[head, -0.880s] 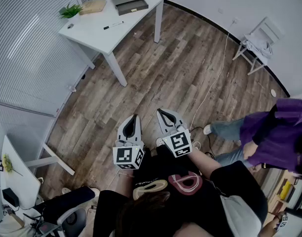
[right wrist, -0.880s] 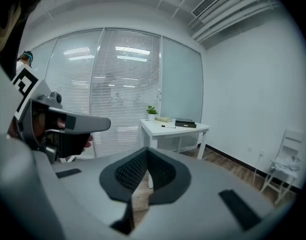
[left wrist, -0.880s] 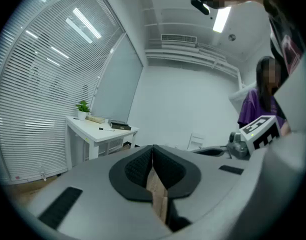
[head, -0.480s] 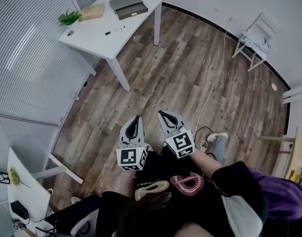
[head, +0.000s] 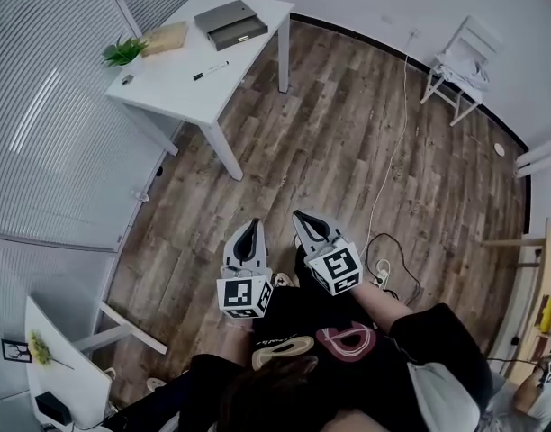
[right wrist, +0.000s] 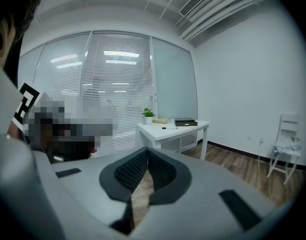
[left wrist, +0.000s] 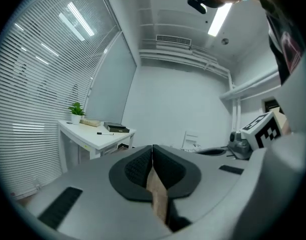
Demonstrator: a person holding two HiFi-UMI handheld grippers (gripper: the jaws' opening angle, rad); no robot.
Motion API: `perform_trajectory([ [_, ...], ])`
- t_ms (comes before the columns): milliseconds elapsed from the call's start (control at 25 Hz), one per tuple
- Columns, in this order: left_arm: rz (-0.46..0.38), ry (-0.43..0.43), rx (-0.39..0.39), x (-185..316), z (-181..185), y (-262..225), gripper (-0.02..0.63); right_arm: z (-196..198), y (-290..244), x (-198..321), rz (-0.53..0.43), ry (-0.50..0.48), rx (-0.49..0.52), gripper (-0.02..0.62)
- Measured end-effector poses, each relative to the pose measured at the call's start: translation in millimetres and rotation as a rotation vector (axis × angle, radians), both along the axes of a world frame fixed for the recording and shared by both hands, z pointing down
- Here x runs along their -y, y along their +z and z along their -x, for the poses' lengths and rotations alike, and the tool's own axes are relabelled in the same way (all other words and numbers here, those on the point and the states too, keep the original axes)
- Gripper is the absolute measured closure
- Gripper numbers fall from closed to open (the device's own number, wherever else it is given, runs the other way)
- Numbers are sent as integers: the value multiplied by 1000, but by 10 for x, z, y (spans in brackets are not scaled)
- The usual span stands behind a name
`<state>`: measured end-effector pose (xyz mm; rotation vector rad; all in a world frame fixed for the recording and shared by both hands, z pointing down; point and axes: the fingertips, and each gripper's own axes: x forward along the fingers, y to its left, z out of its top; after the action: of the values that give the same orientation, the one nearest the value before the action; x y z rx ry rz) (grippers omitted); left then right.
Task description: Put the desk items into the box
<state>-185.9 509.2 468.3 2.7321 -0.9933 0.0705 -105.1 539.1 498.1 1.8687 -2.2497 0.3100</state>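
A white desk stands far ahead at the upper left, several steps from me. On it lie a grey box, a tan block, a black pen, a small dark item and a potted plant. My left gripper and right gripper are held close to my body over the wood floor. Both are shut with nothing between the jaws. The desk also shows in the left gripper view, and the desk in the right gripper view.
A white folding chair stands by the far wall, and a white cable runs across the floor to a coil near my feet. Window blinds line the left side. Another white desk sits at the lower left.
The view has swung so the desk sits a little nearer and more centred. The person in purple at the right has left the view. Both grippers stay shut and held close.
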Motion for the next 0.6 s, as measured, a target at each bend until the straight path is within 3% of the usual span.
perform_trajectory([
  [320,45,14,50,299,-165,144,589,-106,75,417,15,-53,31,584],
  [600,51,-47,90,890,-448,188,589,-376,-38,1141,-10,-119,49,584],
])
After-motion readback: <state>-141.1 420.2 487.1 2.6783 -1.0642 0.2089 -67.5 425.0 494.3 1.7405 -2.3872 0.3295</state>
